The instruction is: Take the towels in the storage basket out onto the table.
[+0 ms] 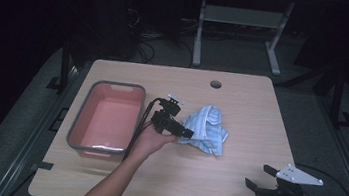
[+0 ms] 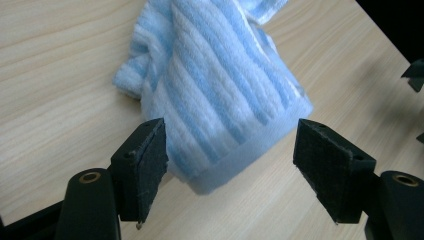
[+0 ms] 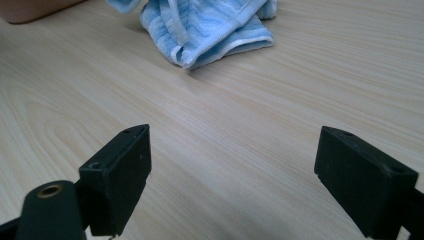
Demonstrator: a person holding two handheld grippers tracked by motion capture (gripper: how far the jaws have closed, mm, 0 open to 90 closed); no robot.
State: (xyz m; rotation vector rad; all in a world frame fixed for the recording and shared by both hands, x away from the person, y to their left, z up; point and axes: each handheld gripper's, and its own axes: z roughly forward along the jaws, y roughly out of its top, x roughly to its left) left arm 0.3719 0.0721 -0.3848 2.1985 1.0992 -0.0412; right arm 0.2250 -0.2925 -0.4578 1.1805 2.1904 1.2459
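Left gripper (image 2: 230, 165) is straddling the striped blue towel's (image 2: 220, 85) corner, jaws gaping, while right gripper (image 1: 259, 178) is idling wide open at five o'clock.

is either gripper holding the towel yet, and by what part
Nothing is held. The left gripper stands open around a corner of the blue striped towel; the right gripper is open over bare table.

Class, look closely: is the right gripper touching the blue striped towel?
Apart. The right gripper view shows bare table between the open right gripper and the towel lying farther off.
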